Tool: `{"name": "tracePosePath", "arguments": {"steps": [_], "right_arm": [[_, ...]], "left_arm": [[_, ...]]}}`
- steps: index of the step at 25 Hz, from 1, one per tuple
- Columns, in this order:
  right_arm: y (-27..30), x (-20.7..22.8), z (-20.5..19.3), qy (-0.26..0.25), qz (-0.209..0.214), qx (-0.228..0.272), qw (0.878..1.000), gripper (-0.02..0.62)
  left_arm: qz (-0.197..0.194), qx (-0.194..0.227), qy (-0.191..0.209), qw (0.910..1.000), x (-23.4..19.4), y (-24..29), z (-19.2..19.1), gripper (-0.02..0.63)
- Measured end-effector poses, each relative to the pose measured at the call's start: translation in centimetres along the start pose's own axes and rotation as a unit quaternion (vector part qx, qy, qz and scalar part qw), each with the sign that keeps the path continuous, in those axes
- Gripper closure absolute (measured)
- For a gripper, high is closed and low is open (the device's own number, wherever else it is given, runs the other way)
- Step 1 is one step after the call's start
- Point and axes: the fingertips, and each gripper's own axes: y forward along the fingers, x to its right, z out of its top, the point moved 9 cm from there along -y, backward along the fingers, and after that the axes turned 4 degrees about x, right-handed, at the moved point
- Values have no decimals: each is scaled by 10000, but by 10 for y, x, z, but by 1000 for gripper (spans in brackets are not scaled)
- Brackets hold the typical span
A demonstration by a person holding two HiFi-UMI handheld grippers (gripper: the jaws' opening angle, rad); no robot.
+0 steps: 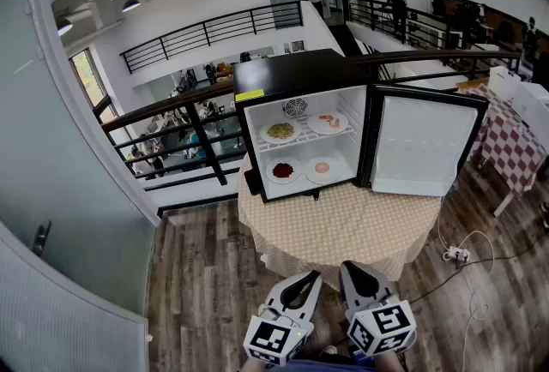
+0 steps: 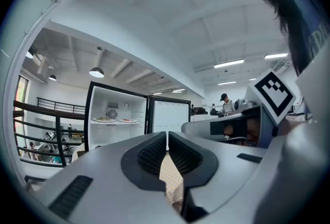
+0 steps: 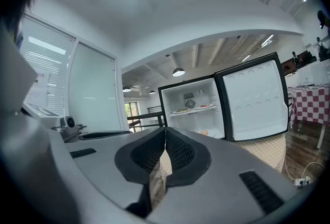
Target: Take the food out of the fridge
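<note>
A small black fridge (image 1: 296, 75) stands on a round table (image 1: 343, 229) with its door (image 1: 420, 146) swung open to the right. On its upper shelf sit a plate of yellow food (image 1: 280, 131) and a plate of pink food (image 1: 328, 123). Below are a plate of dark red food (image 1: 283, 171) and a plate with a pale round piece (image 1: 322, 168). My left gripper (image 1: 314, 278) and right gripper (image 1: 346, 269) hover side by side at the table's near edge, both shut and empty, well short of the fridge. The fridge (image 2: 116, 120) (image 3: 191, 109) shows ahead in both gripper views.
The table wears a beige checked cloth. A black railing (image 1: 171, 109) runs behind the fridge over a lower floor with people. A red checked table (image 1: 515, 139) stands at the right. A power strip (image 1: 455, 255) and cable lie on the wood floor.
</note>
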Motion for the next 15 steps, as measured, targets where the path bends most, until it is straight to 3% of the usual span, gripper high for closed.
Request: {"name": "tracePosePath", "arguments": {"steps": [15], "right_arm": [[-9, 8, -2, 130, -181, -103, 9997, 575]], "left_arm": [[-21, -53, -35, 10000, 5, 2, 0, 581]]}}
